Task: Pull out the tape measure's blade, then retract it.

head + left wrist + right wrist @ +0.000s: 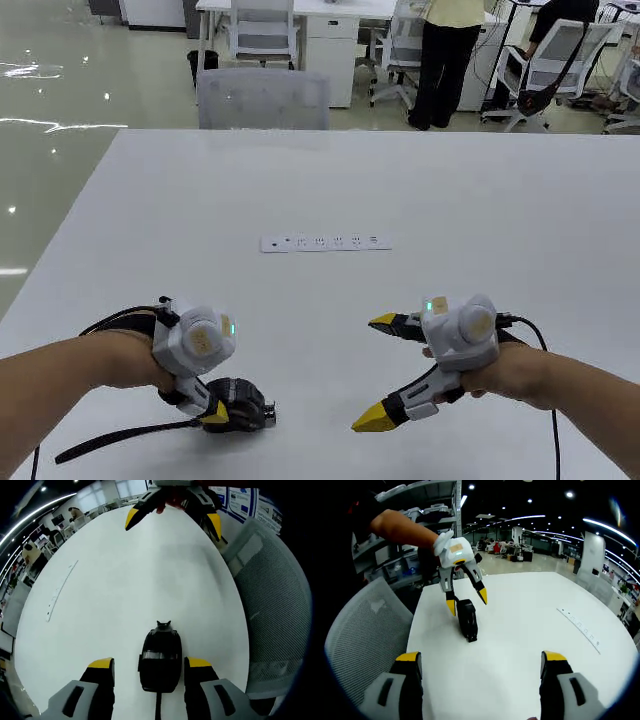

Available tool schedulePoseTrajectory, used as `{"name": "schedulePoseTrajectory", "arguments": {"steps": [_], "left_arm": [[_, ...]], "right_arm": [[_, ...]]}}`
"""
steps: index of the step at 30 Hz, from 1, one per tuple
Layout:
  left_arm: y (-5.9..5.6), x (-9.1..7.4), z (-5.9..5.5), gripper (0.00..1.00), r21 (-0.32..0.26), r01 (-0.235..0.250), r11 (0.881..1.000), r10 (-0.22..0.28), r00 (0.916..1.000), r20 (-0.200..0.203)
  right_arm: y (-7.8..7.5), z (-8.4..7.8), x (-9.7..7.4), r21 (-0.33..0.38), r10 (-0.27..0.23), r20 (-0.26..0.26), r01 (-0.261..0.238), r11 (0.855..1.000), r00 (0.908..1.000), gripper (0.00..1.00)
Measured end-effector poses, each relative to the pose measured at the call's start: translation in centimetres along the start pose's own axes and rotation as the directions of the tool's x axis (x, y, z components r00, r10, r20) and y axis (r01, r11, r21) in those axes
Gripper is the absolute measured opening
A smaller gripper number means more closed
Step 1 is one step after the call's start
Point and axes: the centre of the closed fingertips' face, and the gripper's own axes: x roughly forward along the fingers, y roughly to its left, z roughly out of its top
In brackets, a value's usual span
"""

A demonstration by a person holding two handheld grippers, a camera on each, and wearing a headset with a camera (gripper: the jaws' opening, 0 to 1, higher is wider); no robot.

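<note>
Black tape [160, 652] lies on white table [330, 180], lower left of head view, low centre of left gripper view, blade in. L gripper [150, 662] jaws apart, one each side of tape w/ small gaps, no grip. R gripper [379, 370], lower right of head view, jaws wide apart, nothing in them; well apart from tape. Mid-frame: pwr strip [325, 242]; grey chair [262, 98] at top, behind table's far edge.

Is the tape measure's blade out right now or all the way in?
In: the tape measure is just its black case with the hook at its mouth; no blade lies along the table.
</note>
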Motion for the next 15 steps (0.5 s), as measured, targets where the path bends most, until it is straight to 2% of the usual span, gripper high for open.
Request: {"name": "schedulePoseTrajectory", "arguments": {"steps": [4, 10, 13, 15], "left_arm": [[-0.3, 0.6, -0.6, 0.54, 0.046, 0.001, 0.999, 0.001, 0.9992, -0.040], [-0.2, 1.2, -0.4, 0.44, 0.052, -0.007, 0.999, 0.010, 0.9989, -0.046], [-0.5, 1.5, -0.4, 0.42, 0.056, 0.005, 0.998, -0.003, 0.9987, -0.052], [-0.7, 1.6, -0.6, 0.40, 0.054, 0.014, 0.998, -0.010, 0.9979, -0.064]], "right_arm": [[0.0, 0.2, 1.2, -0.012, 0.014, -0.008, -0.014, 1.000, 0.9999, 1.00], [0.1, 1.2, 2.9, -0.052, 0.032, -0.026, -0.033, 0.998, 0.9992, 0.99], [-0.1, 1.5, 3.6, -0.058, 0.035, -0.029, -0.037, 0.998, 0.9990, 0.99], [-0.2, 1.7, 4.0, -0.047, 0.032, -0.024, -0.033, 0.998, 0.9992, 0.94]]}}
